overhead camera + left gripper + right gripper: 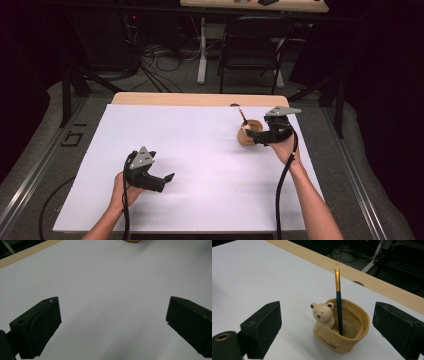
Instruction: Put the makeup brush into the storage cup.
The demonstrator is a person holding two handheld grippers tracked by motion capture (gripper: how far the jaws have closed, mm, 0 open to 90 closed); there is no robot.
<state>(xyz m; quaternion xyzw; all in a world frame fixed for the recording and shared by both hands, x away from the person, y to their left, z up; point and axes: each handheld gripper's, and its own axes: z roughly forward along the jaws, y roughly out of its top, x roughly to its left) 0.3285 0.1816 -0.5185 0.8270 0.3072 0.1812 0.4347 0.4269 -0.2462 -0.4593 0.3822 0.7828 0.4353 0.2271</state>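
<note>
- The right gripper (325, 325) stood with jaws wide apart, pressing on nothing
- A tan holder (344, 327) with a bear figure (322, 312) on its rim sat between and just ahead of those jaws, touching neither
- A paintbrush (338, 300) stood nearly upright inside the holder, bristles up
- The left gripper (113, 322) was open over the bare white table sheet (105, 285), well apart from the holder
</note>
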